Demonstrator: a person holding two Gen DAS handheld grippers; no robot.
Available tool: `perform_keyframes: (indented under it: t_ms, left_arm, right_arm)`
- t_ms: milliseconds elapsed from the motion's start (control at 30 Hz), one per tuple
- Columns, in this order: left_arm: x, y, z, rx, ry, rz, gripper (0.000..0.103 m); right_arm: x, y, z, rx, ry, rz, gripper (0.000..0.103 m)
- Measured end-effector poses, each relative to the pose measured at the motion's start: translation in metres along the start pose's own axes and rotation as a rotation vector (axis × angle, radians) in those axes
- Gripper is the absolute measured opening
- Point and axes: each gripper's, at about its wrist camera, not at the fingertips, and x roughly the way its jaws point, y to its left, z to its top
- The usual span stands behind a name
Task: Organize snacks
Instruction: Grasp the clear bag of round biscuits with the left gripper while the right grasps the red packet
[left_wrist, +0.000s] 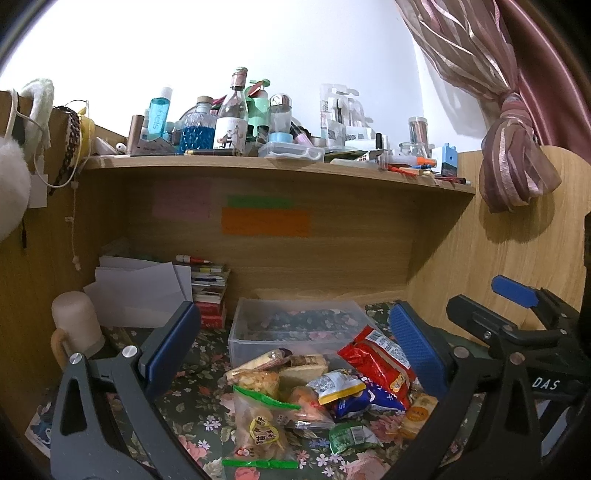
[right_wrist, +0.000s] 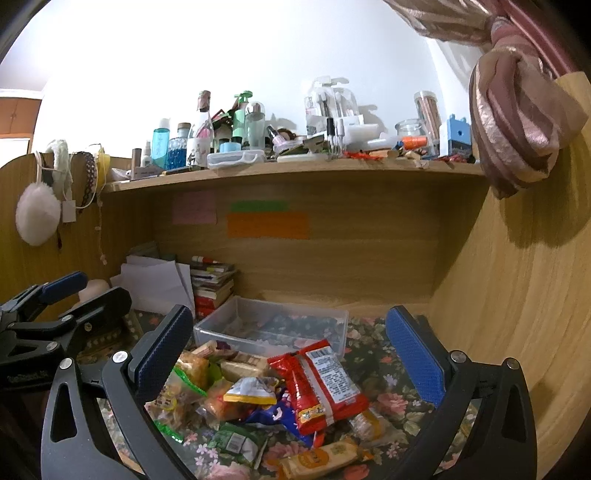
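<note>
Left gripper (left_wrist: 295, 350) fingers spread wide, nothing between the pads; right gripper (right_wrist: 291, 354) likewise wide, holding nothing. Both hover above the snack pile (left_wrist: 317, 391), not touching it.

Nearest, at 6 o'clock in the left wrist view: clear zip bag of cookies (left_wrist: 258, 424) with green seals, yellow sticker, characters too small to read. Small green packet (left_wrist: 351, 437) at 5 o'clock. Orange-labelled bar (right_wrist: 321, 458) lies nearest in the right wrist view.

Mid-pile: yellow-edged packet (left_wrist: 338, 386) on a blue wrapper (left_wrist: 360, 402). Red noodle packet (right_wrist: 321, 384) leans against the box's front wall, barcode side up; print unreadable.

Behind the pile, touching it: clear plastic box (left_wrist: 236, 339), nothing in it, floral tablecloth (left_wrist: 207, 354) showing through.

The right gripper (left_wrist: 517, 321) crowds 3 o'clock in the left view, "DAS" legible on its body.

Further, at 10 o'clock: beige mug (left_wrist: 75, 325), white papers (left_wrist: 140, 291), stacked books (left_wrist: 210, 291). Open cloth right of the box.

Back panel: pink, green and orange sticky notes (left_wrist: 266, 221). Above, shelf (left_wrist: 277, 168) crowded with bottles. Tied curtain (left_wrist: 513, 147) at 2 o'clock.
</note>
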Motion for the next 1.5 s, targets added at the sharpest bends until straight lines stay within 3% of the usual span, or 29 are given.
perform_keyframes:
  t_ms: [133, 300, 533, 700, 1067, 1167, 1333, 1500]
  left_arm:
    - [0.008, 0.005, -0.005, 0.003, 0.033, -0.007, 0.098]
    - [0.028, 0.018, -0.018, -0.010, 0.131, -0.006, 0.091]
    - [0.060, 0.036, -0.053, -0.042, 0.304, 0.004, 0.091]
    - [0.078, 0.045, -0.074, -0.057, 0.382, 0.008, 0.091]
    - [0.109, 0.048, -0.114, -0.043, 0.519, -0.015, 0.092]
    - [0.117, 0.053, -0.118, -0.061, 0.533, -0.027, 0.084]
    - [0.128, 0.061, -0.122, -0.099, 0.563, -0.061, 0.053]
    - [0.128, 0.060, -0.122, -0.096, 0.549, -0.061, 0.049]
  right_arm:
    - [0.008, -0.005, -0.005, 0.003, 0.031, 0.014, 0.103]
    - [0.025, -0.016, -0.015, -0.004, 0.108, 0.026, 0.103]
    - [0.054, -0.034, -0.039, -0.002, 0.259, 0.043, 0.103]
    - [0.075, -0.042, -0.052, 0.005, 0.345, 0.055, 0.103]
    - [0.115, -0.053, -0.061, -0.008, 0.440, 0.073, 0.103]
    - [0.129, -0.055, -0.064, -0.012, 0.471, 0.087, 0.102]
    - [0.148, -0.055, -0.072, -0.025, 0.532, 0.110, 0.102]
    - [0.161, -0.053, -0.080, -0.023, 0.575, 0.127, 0.096]
